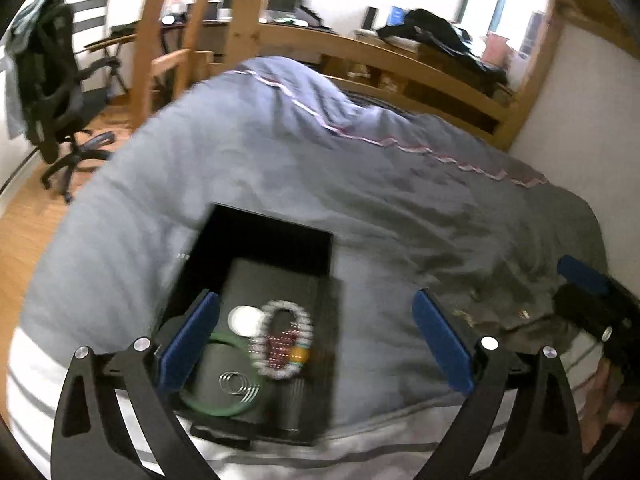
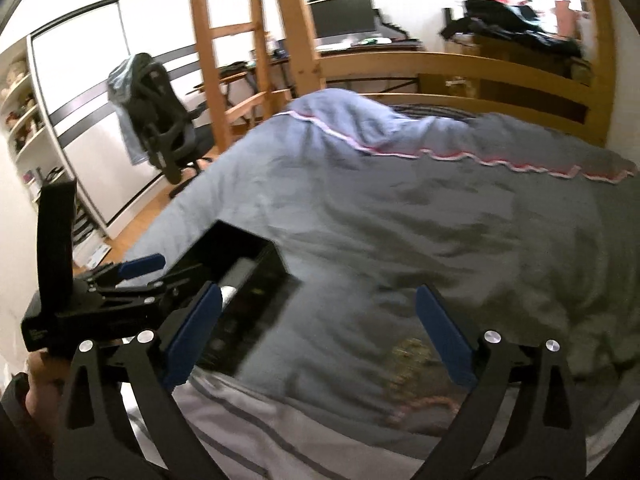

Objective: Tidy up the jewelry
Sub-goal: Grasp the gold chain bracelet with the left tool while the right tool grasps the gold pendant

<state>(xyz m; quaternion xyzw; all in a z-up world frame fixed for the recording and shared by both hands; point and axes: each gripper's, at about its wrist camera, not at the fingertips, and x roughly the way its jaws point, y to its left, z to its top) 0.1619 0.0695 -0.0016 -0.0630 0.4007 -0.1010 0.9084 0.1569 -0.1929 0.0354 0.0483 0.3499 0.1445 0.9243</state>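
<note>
A black open jewelry box (image 1: pixel 264 240) lies on the grey bed cover. Inside it are a green bangle (image 1: pixel 218 410), thin silver rings (image 1: pixel 240 384), a white round piece (image 1: pixel 244 319), a white bead bracelet (image 1: pixel 286 342) and a dark red bead piece (image 1: pixel 282 346). My left gripper (image 1: pixel 316 344) is open and empty, with its left finger over the box. My right gripper (image 2: pixel 318 334) is open and empty above the cover, right of the box (image 2: pixel 244 280). Gold chains (image 2: pixel 412 354) and a pinkish bead string (image 2: pixel 424 404) lie on the cover between its fingers.
The grey bed cover (image 1: pixel 360 184) fills the middle, inside a wooden bunk frame (image 1: pixel 400 56). Small gold pieces (image 1: pixel 476 296) lie on the cover at the right. An office chair (image 2: pixel 160 120) and a desk with a monitor (image 2: pixel 344 16) stand beyond the bed.
</note>
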